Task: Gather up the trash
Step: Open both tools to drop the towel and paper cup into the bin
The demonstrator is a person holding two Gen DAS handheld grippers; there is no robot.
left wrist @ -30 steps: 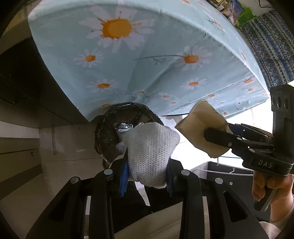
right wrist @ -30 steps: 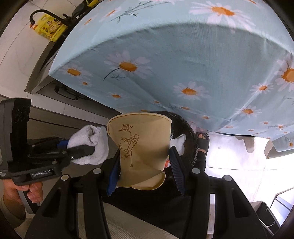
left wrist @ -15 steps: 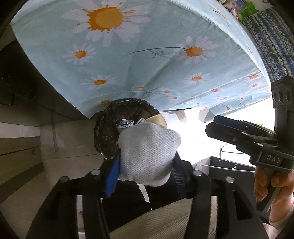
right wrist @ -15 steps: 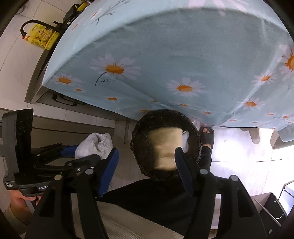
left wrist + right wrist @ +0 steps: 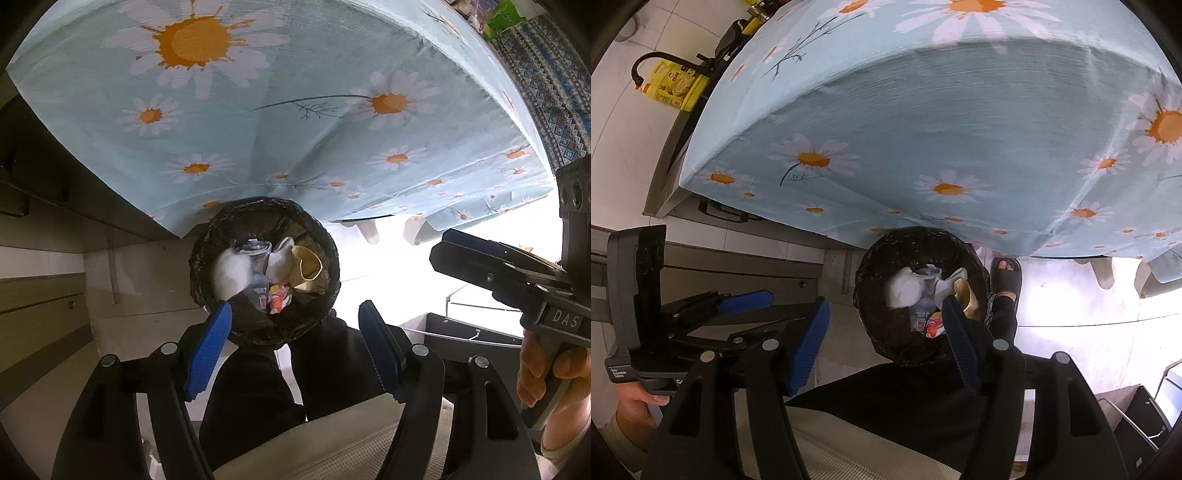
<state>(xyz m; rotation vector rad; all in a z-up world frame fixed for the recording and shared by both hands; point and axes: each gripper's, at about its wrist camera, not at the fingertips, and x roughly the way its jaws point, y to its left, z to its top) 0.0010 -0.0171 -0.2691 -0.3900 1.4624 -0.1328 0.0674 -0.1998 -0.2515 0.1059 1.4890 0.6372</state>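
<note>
Left gripper [image 5: 295, 338] now empty, jaws opening, nothing btwn them; a sec ago clamped on white cloth wad [image 5: 231, 273]. Wad now down in black-lined trash bin [image 5: 207, 236], blurred, on left side of pile. Right gripper [image 5: 884, 343] also empty, jaws apart; earlier held tan paper cup [image 5: 306, 267], since dropped. Cup now lying in bin, right of wad, among wrappers. Both grippers hovering over bin, pointing steeply down. Bin on floor, tucked at edge of daisy-print cloth on tabletop [image 5: 923, 122].
</note>
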